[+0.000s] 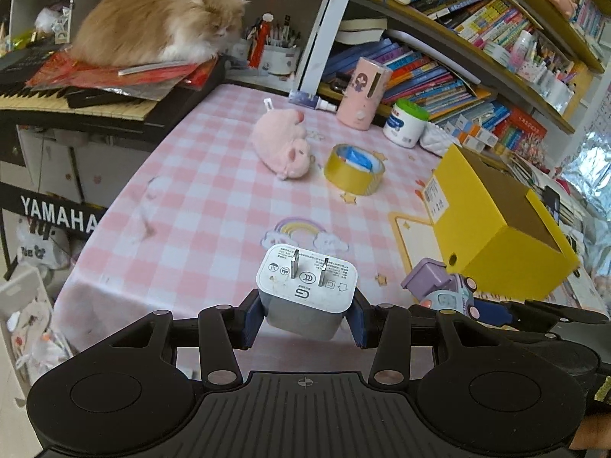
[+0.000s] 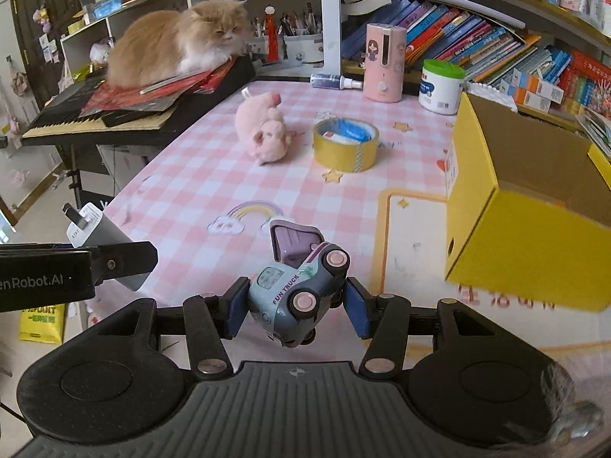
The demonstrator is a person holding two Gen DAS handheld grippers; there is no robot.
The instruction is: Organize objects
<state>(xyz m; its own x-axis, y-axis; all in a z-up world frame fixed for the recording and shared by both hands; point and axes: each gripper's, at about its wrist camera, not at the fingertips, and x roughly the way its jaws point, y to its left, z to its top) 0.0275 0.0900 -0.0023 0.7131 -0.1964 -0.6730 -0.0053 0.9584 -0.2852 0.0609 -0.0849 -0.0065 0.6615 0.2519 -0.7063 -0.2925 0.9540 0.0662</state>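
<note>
Left gripper (image 1: 307, 315) pinched the wall charger (image 1: 307, 290), right gripper (image 2: 292, 305) clamped the tilted toy truck (image 2: 299, 286), whose rounded body could have slipped short of the yellow box (image 2: 534, 236).

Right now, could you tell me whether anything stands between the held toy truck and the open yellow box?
Nothing visible does. The right gripper holds the toy truck above bare tablecloth, and the yellow box lies open to its right; the tape roll sits farther back.

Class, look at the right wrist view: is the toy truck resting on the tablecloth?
No, the toy truck is clamped between the right gripper fingers, above the tablecloth.
</note>
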